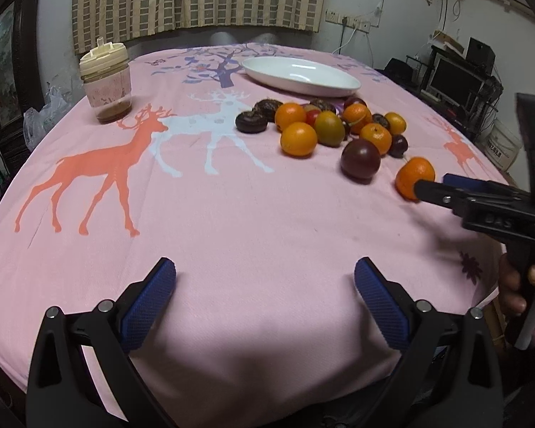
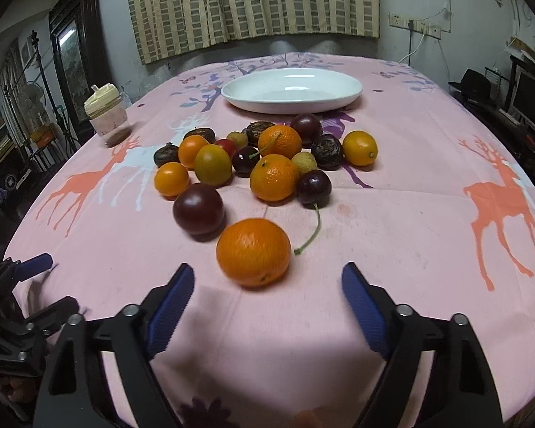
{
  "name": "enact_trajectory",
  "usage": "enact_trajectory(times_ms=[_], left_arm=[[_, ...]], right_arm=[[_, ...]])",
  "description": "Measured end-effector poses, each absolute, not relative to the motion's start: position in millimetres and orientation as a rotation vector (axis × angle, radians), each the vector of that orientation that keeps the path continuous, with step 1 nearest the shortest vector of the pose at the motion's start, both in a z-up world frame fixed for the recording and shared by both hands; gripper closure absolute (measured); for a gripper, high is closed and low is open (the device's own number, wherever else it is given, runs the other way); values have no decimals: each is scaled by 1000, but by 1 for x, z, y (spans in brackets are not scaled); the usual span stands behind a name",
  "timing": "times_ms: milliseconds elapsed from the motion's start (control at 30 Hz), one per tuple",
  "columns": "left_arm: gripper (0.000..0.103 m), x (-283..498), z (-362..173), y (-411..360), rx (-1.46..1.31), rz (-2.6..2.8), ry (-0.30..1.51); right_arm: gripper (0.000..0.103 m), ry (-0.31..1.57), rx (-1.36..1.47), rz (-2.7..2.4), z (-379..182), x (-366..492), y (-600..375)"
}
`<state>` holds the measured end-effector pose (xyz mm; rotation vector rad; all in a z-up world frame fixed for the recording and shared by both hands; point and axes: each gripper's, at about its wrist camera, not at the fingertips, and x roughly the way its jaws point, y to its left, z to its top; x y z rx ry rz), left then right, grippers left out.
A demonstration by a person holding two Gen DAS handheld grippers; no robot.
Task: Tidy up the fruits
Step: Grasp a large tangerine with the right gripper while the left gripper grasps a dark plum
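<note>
A loose orange [image 2: 254, 251] lies at lower centre of the right wrist view, just ahead of the wide-spread right tongs [image 2: 267, 297], apart from the fruit pile [image 2: 264, 158] mid-frame. Behind the pile sits a white plate [image 2: 349, 94]. The left tongs [image 1: 265, 287] gape wide over bare pink table [image 1: 232, 221].

Bare pink cloth [image 1: 253, 214] before the spread left gripper [image 1: 264, 278], heap of fruit [image 2: 264, 157] blocking the way to the white plate [image 2: 291, 90], lone orange [image 2: 254, 251] just ahead of the spread right gripper [image 2: 267, 285], jar [image 1: 105, 83] far left.
</note>
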<state>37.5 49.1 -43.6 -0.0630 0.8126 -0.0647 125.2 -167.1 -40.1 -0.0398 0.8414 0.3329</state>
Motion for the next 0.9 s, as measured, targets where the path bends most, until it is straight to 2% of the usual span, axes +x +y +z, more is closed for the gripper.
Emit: enact_trajectory(times_ms=[167, 267, 333, 367, 433, 467, 500, 533, 833, 900], left_arm=[[5, 53, -38, 56, -75, -112, 788], [5, 65, -36, 51, -63, -155, 794], [5, 73, -34, 44, -44, -183, 797], [6, 78, -33, 38, -34, -204, 801], [17, 91, -31, 28, -19, -250, 816], [28, 97, -31, 23, -13, -277, 826], [34, 104, -31, 17, -9, -304, 836], [36, 109, -31, 12, -6, -322, 844], [38, 156, -32, -39, 67, -379, 868], [43, 163, -34, -44, 82, -373, 882]], right_arm=[[45, 874, -49, 363, -44, 140, -160], [48, 903, -83, 382, -51, 143, -154], [59, 884, -111, 375, -51, 142, -150], [58, 880, -101, 391, -50, 142, -152], [59, 871, -57, 410, -46, 140, -158], [59, 857, -22, 428, -43, 138, -164], [59, 850, -5, 433, -42, 138, -168], [58, 843, 7, 432, -40, 138, -172], [58, 812, 95, 410, -31, 134, -210], [58, 808, 104, 409, -32, 134, -216]])
